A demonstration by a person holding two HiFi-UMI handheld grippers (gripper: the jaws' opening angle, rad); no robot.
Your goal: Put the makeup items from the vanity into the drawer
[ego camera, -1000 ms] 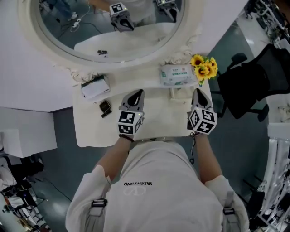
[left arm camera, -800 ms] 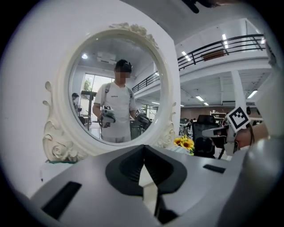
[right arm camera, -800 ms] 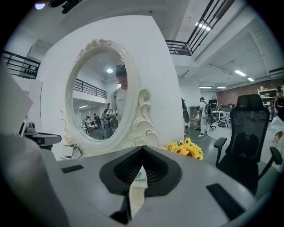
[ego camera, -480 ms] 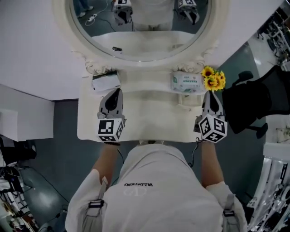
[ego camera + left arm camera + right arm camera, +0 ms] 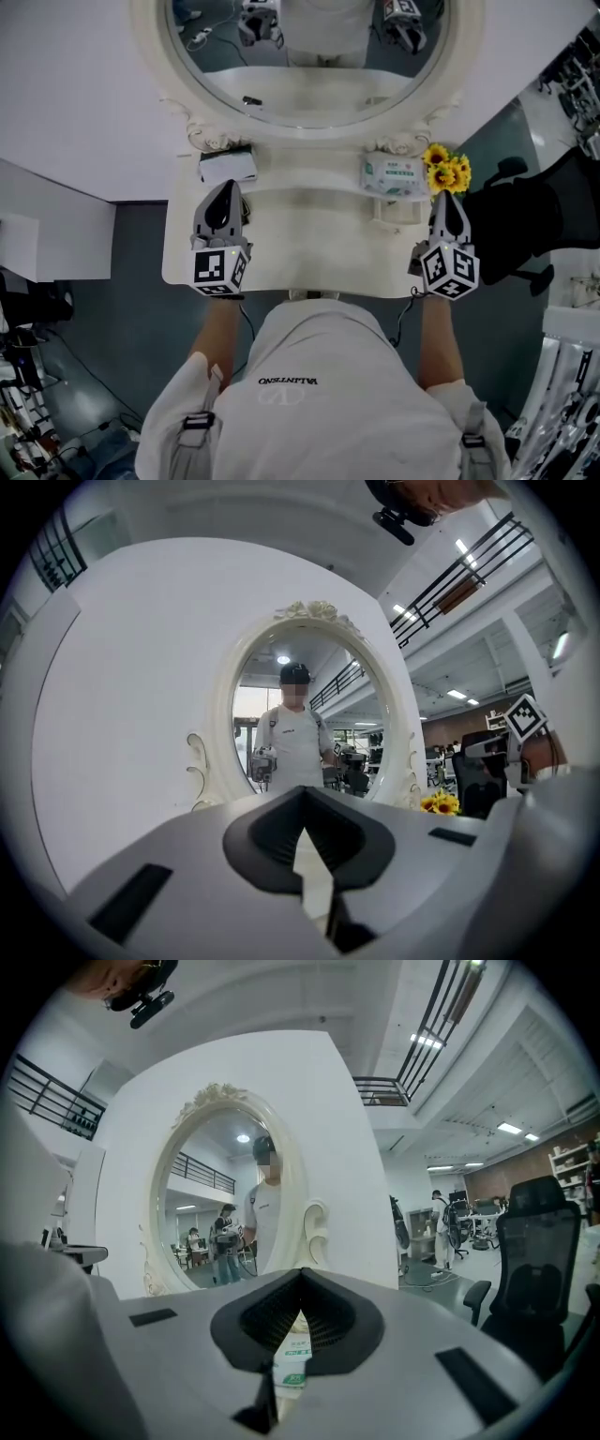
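The left gripper (image 5: 228,189), left of centre in the head view, has its jaws clenched tip to tip with nothing between them. It hangs over the left part of the cream vanity top (image 5: 309,246) and points toward the top of the frame. Directly above its tips in the frame, at the vanity's back edge, lies a white box (image 5: 228,167). The right gripper (image 5: 444,199), right of centre, is likewise clenched and empty, and hangs over the vanity's right end. In the right gripper view, a green-printed wipes pack (image 5: 394,175) shows through the slit under the closed tips, farther back on the top. Yellow sunflowers (image 5: 447,171) stand just right of the pack. The oval mirror (image 5: 309,66), in an ornate cream frame, fills the upper centre and reflects both grippers. The person (image 5: 309,394), in a white shirt, occupies the lower centre. A black office chair (image 5: 525,225) sits at the right edge.
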